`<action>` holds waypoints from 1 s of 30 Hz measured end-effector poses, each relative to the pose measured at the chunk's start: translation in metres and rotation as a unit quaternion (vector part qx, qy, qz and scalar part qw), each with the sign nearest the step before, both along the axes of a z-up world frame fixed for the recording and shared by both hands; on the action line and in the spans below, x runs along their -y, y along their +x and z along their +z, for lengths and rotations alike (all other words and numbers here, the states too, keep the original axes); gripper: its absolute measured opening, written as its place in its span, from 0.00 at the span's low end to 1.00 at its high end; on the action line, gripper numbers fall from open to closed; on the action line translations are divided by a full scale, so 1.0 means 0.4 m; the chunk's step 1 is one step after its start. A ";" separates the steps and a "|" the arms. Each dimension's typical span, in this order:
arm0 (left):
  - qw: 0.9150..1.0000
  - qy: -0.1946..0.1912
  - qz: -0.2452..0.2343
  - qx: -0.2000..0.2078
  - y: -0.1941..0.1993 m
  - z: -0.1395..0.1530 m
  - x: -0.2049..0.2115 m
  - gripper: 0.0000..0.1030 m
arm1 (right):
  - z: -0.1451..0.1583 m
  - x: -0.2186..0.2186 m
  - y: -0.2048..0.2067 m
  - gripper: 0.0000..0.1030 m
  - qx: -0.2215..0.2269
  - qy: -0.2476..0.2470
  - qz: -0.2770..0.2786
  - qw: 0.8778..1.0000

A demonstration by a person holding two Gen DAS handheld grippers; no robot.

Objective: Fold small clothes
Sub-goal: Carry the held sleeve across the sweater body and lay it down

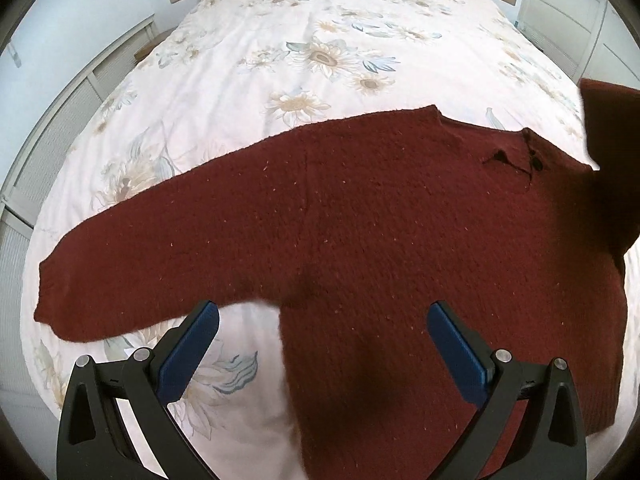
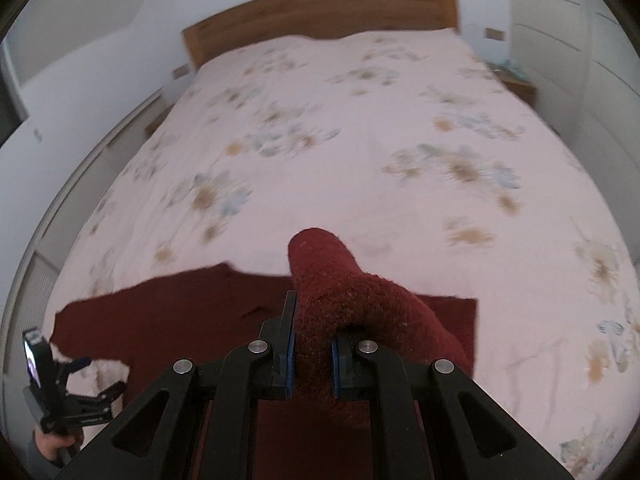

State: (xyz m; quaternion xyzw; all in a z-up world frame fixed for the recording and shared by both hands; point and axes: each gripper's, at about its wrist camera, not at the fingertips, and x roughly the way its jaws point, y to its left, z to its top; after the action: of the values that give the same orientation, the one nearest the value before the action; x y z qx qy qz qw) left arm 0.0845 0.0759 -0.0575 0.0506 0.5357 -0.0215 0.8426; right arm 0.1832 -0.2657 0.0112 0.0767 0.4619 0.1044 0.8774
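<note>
Left gripper (image 1: 322, 320): black frame, blue ribbed pads (image 1: 188, 354), jaws spread wide and holding nothing. It points steeply down above the near edge of the sweater. In the right wrist view it appears at the far left (image 2: 98, 376), gripped from below by a hand (image 2: 50, 446).

Sweater (image 1: 360, 220): dark red knit, coarse nubbly texture with pale flecks. The body lies flat on the bedspread; one long sleeve (image 1: 132, 276) stretches out flat to the left, cuff squared off. The neckline sits at the upper right, with a small dark bow.

Right gripper (image 2: 313, 344): black frame, jaws pinched tight on the sweater's other sleeve (image 2: 320, 280), lifted clear of the bed. The sleeve end stands up past the pads as a rounded, fuzzy tube, and the rest drapes to the right.

Bedspread (image 1: 280, 60): pale pink cotton, printed with large cream and blue-grey flowers, lightly creased.

Headboard (image 2: 320, 12): plain brown wood.
</note>
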 end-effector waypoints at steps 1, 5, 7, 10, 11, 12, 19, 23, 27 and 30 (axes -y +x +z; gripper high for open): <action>1.000 -0.002 -0.001 0.000 0.004 -0.004 -0.001 0.99 | -0.020 -0.014 0.004 0.12 -0.007 -0.002 0.005 1.000; 1.000 -0.003 0.001 -0.013 0.013 -0.022 -0.009 0.99 | -0.154 -0.109 -0.002 0.12 -0.060 -0.013 0.035 0.998; 1.000 -0.005 0.004 -0.019 0.015 -0.031 -0.011 0.99 | -0.206 -0.134 -0.012 0.12 -0.079 -0.015 0.046 0.996; 1.000 -0.002 0.006 -0.026 0.018 -0.043 -0.011 0.99 | -0.276 -0.166 -0.038 0.13 -0.103 -0.017 0.062 0.993; 1.000 -0.002 0.007 -0.028 0.018 -0.046 -0.011 0.99 | -0.299 -0.178 -0.045 0.14 -0.110 -0.020 0.069 0.991; 1.000 -0.002 0.007 -0.029 0.019 -0.049 -0.012 0.99 | -0.309 -0.183 -0.048 0.15 -0.114 -0.023 0.071 0.991; 0.999 0.007 0.017 -0.036 0.016 -0.058 -0.008 0.99 | -0.371 -0.226 -0.066 0.34 -0.138 -0.077 0.106 0.982; 0.999 0.007 0.021 -0.035 0.012 -0.056 -0.011 0.99 | -0.356 -0.231 -0.075 0.69 -0.127 -0.107 0.112 0.980; 0.999 0.007 0.026 -0.038 0.013 -0.056 -0.013 0.99 | -0.335 -0.208 -0.093 0.78 -0.116 -0.123 0.112 0.979; 0.999 0.009 0.028 -0.039 0.014 -0.057 -0.009 0.99 | -0.331 -0.171 -0.111 0.79 -0.119 -0.123 0.110 0.979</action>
State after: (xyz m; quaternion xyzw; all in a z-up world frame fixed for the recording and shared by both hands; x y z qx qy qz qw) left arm 0.0899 0.0797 -0.0802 0.0422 0.5695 0.0044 0.8209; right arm 0.1389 -0.1971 -0.1213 -0.0710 0.5782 0.1328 0.8019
